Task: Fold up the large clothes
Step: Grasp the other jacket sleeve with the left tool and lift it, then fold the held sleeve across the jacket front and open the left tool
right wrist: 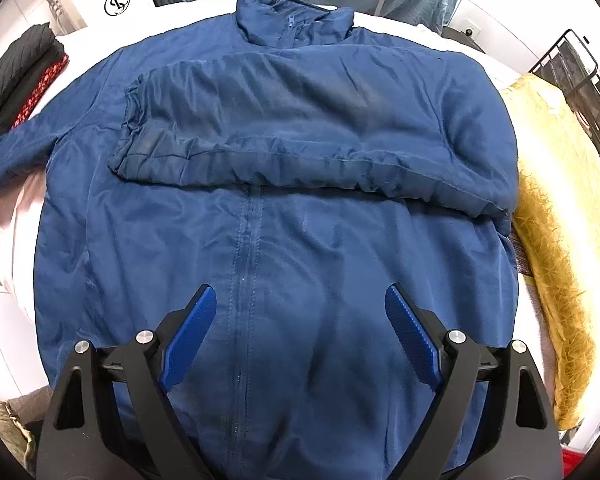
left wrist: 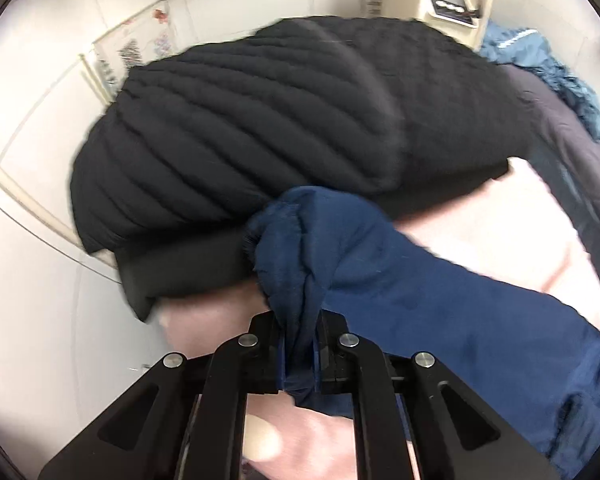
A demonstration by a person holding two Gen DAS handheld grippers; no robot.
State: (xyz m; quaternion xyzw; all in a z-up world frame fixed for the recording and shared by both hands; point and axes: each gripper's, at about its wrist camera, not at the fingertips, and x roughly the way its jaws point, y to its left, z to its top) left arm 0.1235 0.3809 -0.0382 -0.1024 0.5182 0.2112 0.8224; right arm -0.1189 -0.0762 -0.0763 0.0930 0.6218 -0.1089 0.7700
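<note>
Left gripper [left wrist: 300,344] fingers clamped on bunched sleeve cuff [left wrist: 296,240] of blue jacket [right wrist: 276,208]; right gripper [right wrist: 300,320] fingers wide apart, empty, above zipper [right wrist: 246,248]. Risk: thin pinch slipping mid-carry, dropping sleeve short of zipper. Risk: pull dragging unpinned jacket askew.

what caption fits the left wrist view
Left gripper shut on the blue jacket's sleeve, beside a folded black quilted garment.

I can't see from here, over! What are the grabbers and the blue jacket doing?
Left gripper shut on jacket sleeve. Right gripper open above blue jacket, other sleeve already folded across. Black quilted garment beside the sleeve.
</note>
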